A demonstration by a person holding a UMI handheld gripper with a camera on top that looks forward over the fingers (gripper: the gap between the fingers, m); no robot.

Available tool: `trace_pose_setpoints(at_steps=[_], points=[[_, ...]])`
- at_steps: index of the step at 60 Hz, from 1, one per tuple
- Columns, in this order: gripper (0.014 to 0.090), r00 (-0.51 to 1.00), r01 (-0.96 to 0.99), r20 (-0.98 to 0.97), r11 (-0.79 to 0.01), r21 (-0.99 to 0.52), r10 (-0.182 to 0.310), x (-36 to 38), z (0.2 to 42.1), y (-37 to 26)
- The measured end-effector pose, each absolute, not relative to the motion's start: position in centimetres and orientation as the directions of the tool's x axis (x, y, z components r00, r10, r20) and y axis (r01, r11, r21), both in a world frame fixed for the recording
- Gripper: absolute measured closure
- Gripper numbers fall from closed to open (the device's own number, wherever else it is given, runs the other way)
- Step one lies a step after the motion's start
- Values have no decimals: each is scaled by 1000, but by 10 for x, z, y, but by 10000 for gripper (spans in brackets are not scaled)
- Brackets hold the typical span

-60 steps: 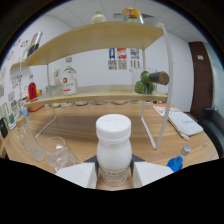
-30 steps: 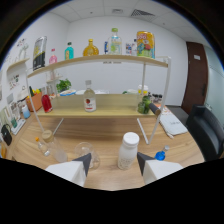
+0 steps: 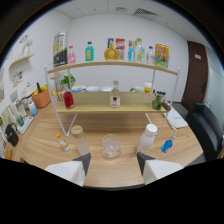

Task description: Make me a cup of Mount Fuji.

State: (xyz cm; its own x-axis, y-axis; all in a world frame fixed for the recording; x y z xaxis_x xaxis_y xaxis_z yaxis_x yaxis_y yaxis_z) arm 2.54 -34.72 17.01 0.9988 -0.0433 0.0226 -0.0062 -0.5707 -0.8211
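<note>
The tool (image 3: 112,167) hangs wide open and empty above the bench (image 3: 117,172), the empty glass (image 3: 110,146) just ahead between its fingers, and with the white bottle (image 3: 146,138) and a capped jar (image 3: 80,140) flanking close, I reckon a careless descent could topple one.

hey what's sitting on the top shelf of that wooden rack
A row of colourful bottles stands along the top shelf, with a dark box at one end. Labels are unreadable. The gripper is open, holding nothing.
</note>
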Motion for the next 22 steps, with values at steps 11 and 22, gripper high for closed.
trace_pose_setpoints(at_steps=[11, 22], points=[[187, 999, 8, 32, -578, -816, -32, 14, 169, -348], [184, 998, 12, 42, -577, -817, -39, 13, 170, -347]])
